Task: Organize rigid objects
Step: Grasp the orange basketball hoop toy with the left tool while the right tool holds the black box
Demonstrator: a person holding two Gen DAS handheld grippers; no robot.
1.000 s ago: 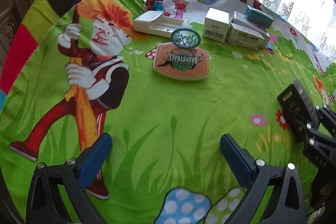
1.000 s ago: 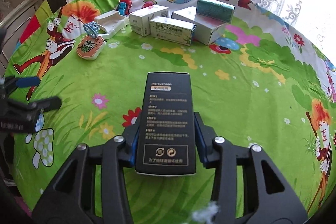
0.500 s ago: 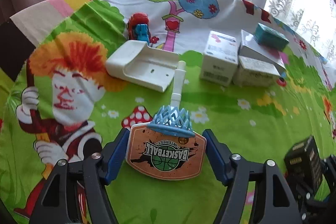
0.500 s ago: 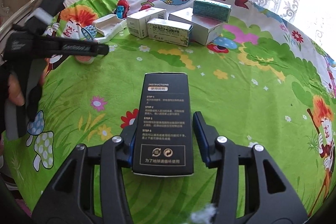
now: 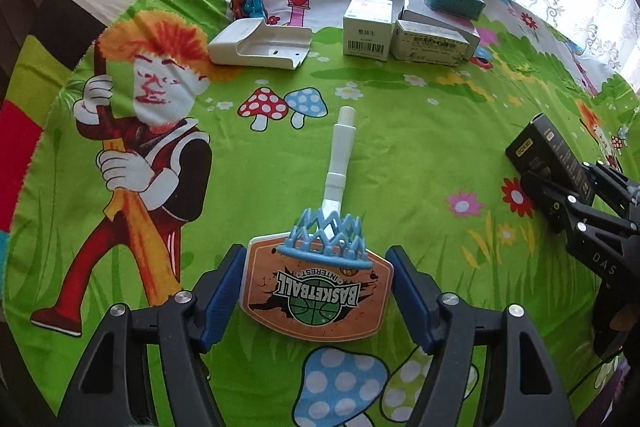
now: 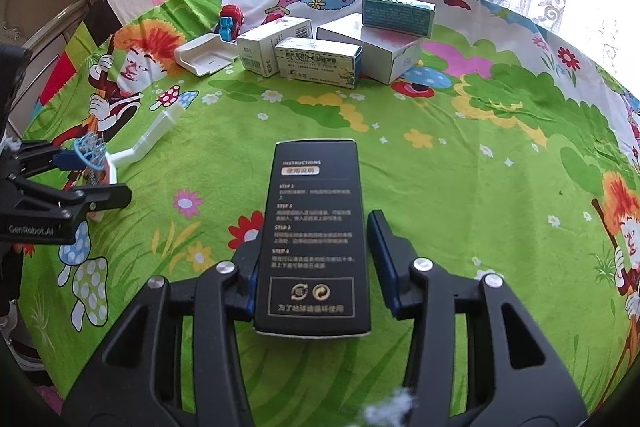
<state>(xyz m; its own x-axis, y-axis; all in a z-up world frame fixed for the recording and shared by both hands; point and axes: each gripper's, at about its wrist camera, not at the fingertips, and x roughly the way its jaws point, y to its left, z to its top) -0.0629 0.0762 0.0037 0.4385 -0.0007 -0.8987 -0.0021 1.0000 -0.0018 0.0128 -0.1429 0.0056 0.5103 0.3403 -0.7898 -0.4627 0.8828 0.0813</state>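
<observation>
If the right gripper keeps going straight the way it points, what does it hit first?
Beyond the black box between its fingers, the bare green tablecloth; its jaws are closing. Further along that line lies the green-and-white carton, though depth is hard to judge.

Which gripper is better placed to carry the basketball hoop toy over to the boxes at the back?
Left. The left gripper already brackets the basketball hoop toy, while the right gripper is closing around the black box.
</observation>
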